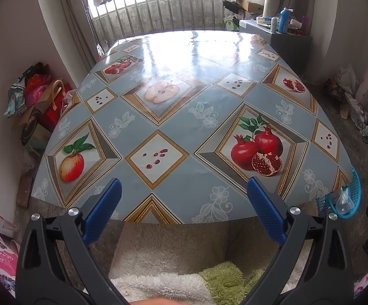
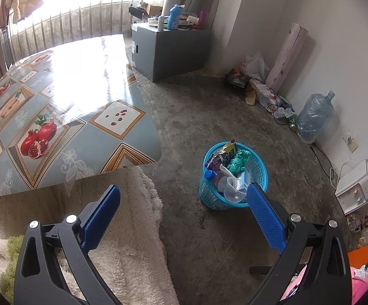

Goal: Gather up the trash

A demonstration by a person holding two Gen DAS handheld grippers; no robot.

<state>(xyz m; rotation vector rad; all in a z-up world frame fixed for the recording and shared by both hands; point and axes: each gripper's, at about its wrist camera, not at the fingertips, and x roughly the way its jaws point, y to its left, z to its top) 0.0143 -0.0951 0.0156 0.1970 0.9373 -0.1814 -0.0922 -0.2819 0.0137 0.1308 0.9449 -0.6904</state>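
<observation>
A blue mesh trash basket point(image 2: 256, 171) stands on the floor right of the table. It holds snack wrappers point(image 2: 224, 155), a green crumpled bag point(image 2: 238, 161), a bottle with a blue cap point(image 2: 210, 174) and a clear plastic cup point(image 2: 232, 192). Its edge also shows at the right of the left wrist view point(image 1: 354, 190). My left gripper point(image 1: 184, 190) is open and empty above the table's near edge. My right gripper point(image 2: 184, 198) is open and empty, above the floor just left of the basket.
The table point(image 1: 184, 117) wears a glossy fruit-print cloth with nothing on it. A grey cabinet point(image 2: 168, 48) with bottles stands at the back. Water jugs point(image 2: 313, 117), bags and cables line the right wall. Bags point(image 1: 41, 96) pile by the left wall. Fleece clothing point(image 2: 128, 241) lies below the grippers.
</observation>
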